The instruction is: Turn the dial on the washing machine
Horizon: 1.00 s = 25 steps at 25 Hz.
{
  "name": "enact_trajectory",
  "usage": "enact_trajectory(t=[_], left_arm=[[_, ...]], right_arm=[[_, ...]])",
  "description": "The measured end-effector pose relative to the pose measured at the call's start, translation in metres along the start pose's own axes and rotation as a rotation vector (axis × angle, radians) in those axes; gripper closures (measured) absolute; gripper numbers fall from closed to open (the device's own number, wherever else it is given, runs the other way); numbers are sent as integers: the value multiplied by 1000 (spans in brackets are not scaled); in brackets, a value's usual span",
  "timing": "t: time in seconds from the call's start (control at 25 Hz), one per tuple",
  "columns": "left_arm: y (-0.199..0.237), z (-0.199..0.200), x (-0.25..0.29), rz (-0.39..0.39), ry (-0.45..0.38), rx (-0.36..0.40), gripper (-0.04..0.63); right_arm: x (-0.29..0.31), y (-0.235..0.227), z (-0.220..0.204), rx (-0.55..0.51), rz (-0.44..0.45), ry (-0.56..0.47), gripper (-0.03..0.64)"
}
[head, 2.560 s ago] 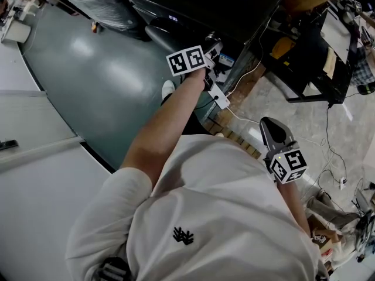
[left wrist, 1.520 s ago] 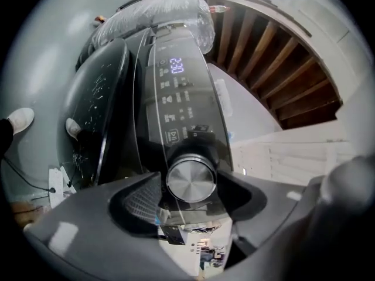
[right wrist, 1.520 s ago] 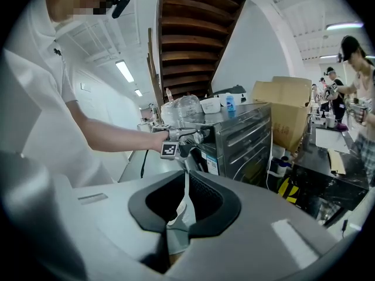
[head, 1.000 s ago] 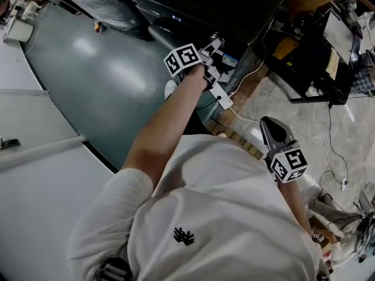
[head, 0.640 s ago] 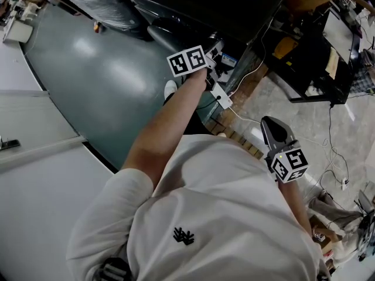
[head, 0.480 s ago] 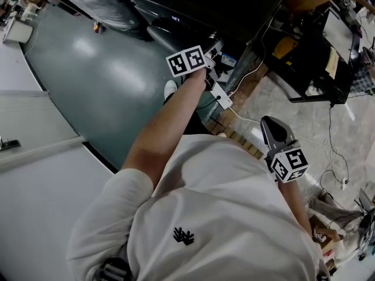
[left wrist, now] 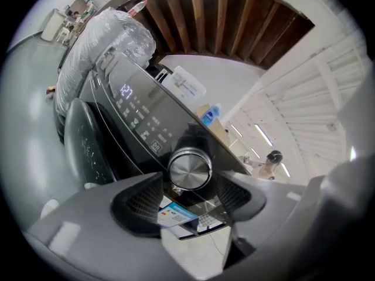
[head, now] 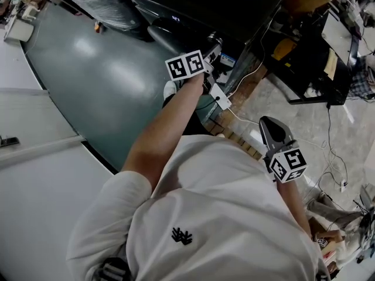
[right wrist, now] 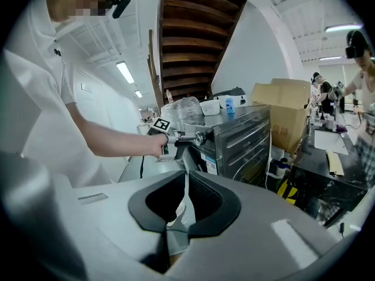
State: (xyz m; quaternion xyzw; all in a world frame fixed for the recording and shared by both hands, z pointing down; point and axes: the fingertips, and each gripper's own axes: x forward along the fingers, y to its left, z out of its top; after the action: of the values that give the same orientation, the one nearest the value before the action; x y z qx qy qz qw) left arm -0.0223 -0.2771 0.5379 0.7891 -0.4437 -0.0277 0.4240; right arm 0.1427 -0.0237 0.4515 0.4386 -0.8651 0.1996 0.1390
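Observation:
The dark washing machine (head: 193,4) stands at the top of the head view. In the left gripper view its round silver dial (left wrist: 190,170) sits on the sloping control panel (left wrist: 137,119). My left gripper (left wrist: 190,183) is shut on the dial, one jaw tip against each side. In the right gripper view the left gripper (right wrist: 190,138) reaches out level from the person's hand to the dial (right wrist: 200,138) on the machine's front. My right gripper (head: 268,123) hangs by the person's right side, shut and holding nothing, well away from the machine.
A white power strip (head: 220,96) and its cable lie on the floor under the left gripper. A cardboard box (right wrist: 287,107) and a black table (head: 328,51) stand right of the machine. A plastic-wrapped bundle (head: 94,2) lies to its left. Other people are at the far right.
The left gripper's marker cube has twisted back and forth at the dial and shifted slightly. The right gripper has stayed in place.

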Motion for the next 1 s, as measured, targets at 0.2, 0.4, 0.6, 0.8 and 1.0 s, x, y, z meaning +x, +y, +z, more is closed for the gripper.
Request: enact_trajectory(t=[0.2,0.4,0.6,0.8,1.0], left_arm=[[-8,-6,-23,13,1,70,278],[-21,-18,-53,27,28,211,327],[-38,-38,-93,19,64,357,467],[-62,-57,-132,-23,82,460,539],[-83,-80,-161,-62,118,534,540]], right_arm=[[-4,6,-3,-12,14,-6,601],[-10,15,-5,-26,40,-14,603],[-17,28,-12,-35,64,-18,604],[-25,37,-12,-41,83,-32,611],[-28,44,-12,-47,110,-38,614]])
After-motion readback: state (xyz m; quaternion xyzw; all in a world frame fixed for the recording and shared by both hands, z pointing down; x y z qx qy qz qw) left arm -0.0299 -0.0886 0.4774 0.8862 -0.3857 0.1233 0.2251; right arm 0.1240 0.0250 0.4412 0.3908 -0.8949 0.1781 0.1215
